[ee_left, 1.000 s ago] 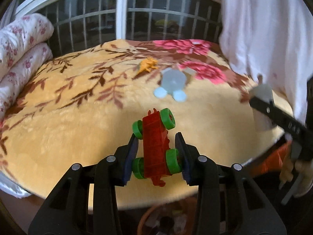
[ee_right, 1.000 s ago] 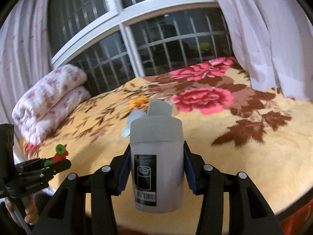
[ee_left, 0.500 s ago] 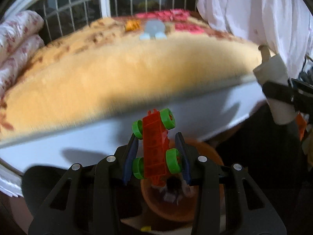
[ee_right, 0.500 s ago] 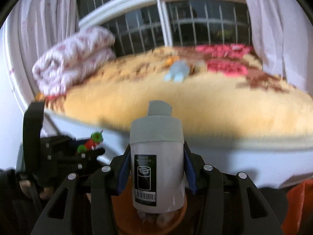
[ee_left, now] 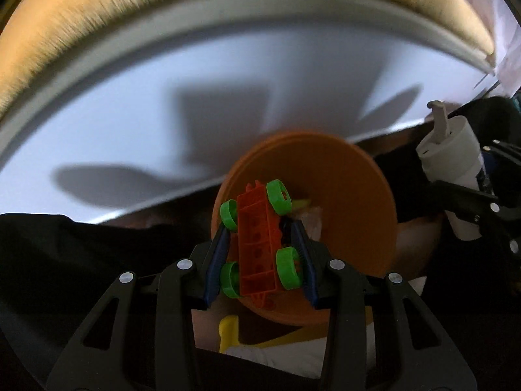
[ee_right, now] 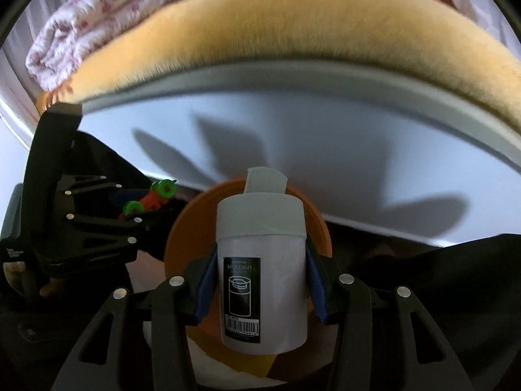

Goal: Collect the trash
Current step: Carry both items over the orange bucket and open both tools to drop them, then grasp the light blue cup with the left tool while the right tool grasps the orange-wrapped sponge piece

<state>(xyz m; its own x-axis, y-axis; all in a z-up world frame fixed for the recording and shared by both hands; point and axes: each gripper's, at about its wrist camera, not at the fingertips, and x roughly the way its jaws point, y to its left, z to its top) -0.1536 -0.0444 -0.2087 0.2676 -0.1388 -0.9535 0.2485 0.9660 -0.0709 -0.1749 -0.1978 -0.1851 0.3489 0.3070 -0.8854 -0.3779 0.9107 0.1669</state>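
My left gripper [ee_left: 260, 254] is shut on a red toy car with green wheels [ee_left: 257, 244], held over the open mouth of a round orange bin [ee_left: 351, 208] on the floor. Some crumpled scraps lie inside the bin. My right gripper [ee_right: 260, 280] is shut on a grey-white flip-top container with a black label [ee_right: 262, 267], also above the orange bin [ee_right: 189, 228]. In the left wrist view the container [ee_left: 452, 159] and right gripper show at the far right. In the right wrist view the toy car [ee_right: 151, 200] and left gripper [ee_right: 153, 205] show at the left.
The white side of the bed [ee_left: 228, 97] rises just behind the bin, topped by a yellow fleece blanket [ee_right: 293, 22]. A rolled floral quilt [ee_right: 97, 22] lies on the bed's left. A yellow and white thing [ee_left: 247, 342] sits on the floor beside the bin. Dark cloth [ee_right: 456, 277] surrounds it.
Both grippers have come down from over the bed and tipped toward the floor, still holding the toy car and the container. The orange bin now fills the space beneath them.
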